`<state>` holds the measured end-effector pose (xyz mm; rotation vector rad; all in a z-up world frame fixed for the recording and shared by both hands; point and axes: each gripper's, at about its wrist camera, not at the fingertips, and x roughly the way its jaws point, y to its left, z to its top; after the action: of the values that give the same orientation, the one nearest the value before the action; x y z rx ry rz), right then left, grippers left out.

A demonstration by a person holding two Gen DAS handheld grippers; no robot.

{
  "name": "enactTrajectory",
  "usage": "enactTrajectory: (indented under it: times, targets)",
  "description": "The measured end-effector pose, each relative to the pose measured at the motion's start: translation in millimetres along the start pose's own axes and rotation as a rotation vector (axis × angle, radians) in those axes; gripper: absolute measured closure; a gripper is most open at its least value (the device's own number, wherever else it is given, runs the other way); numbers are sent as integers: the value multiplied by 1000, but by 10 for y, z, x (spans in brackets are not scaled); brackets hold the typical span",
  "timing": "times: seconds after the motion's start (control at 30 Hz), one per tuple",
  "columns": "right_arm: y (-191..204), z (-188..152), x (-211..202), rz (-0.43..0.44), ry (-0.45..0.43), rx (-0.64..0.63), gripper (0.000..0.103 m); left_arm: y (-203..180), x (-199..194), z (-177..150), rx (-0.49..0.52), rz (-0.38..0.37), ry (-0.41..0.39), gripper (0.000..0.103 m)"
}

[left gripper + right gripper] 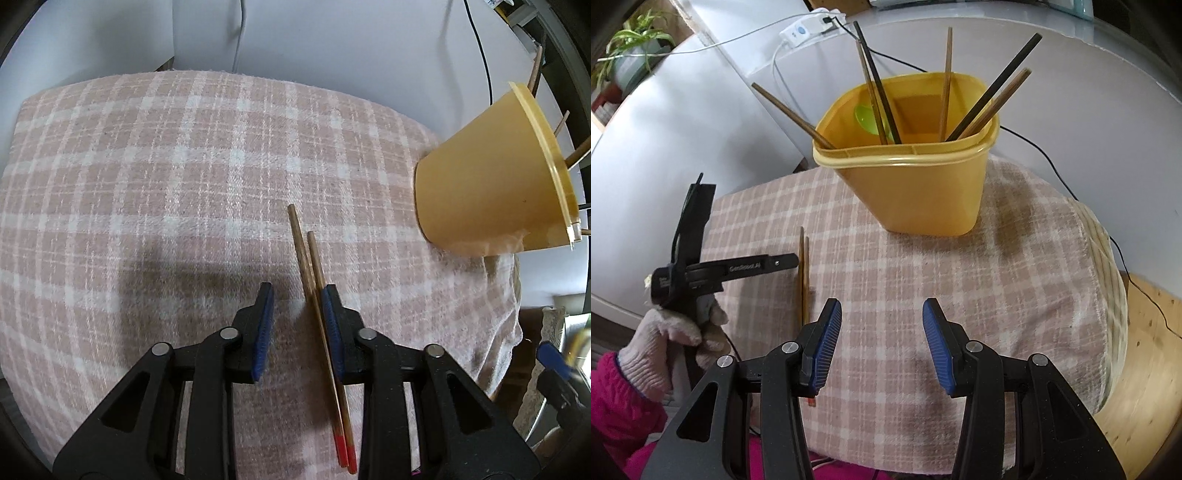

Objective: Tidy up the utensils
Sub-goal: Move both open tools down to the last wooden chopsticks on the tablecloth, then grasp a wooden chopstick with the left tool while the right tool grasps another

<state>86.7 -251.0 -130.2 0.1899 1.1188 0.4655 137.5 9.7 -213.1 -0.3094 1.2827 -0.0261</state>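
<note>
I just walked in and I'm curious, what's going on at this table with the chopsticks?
A person is sorting utensils with two hand-held claws. The left claw is down over a pair of chopsticks lying on the plaid cloth; they sit between its pads, against one pad, not yet squeezed. The right claw hovers open and empty. A yellow container nearby already holds several chopsticks and a green spoon.

Wide bare stretch of checked cloth (147, 192) from its left edge to the middle, open to a gripper. Blocked near the far right corner by yellow container (916, 184), chopsticks (945, 81) fanning above its rim. Pair of chopsticks (314, 280) lying mid-cloth.
</note>
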Motion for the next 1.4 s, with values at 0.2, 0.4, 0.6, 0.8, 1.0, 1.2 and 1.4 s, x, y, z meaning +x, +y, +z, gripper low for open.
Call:
enactTrajectory:
  times: [0.2, 0.4, 0.6, 0.8, 1.0, 1.2, 1.4]
  targets:
    - [8, -1, 79, 8, 20, -2, 59, -96, 132, 45, 28, 33, 3, 84]
    - [48, 4, 144, 14, 33, -7, 59, -279, 254, 65, 73, 77, -14, 94]
    - [120, 46, 297, 35, 62, -18, 60, -327, 306, 112, 94, 100, -23, 96]
    - [261, 129, 565, 73, 116, -36, 69, -156, 255, 50, 95, 113, -18, 98]
    - [547, 230, 867, 89, 169, -95, 75, 109, 190, -79, 57, 90, -2, 98]
    - [870, 302, 1210, 80, 241, -168, 78, 355, 168, 18, -50, 55, 6, 98]
    - [1082, 363, 1480, 33, 276, -215, 85, 520, 179, 170, -51, 58, 10, 98]
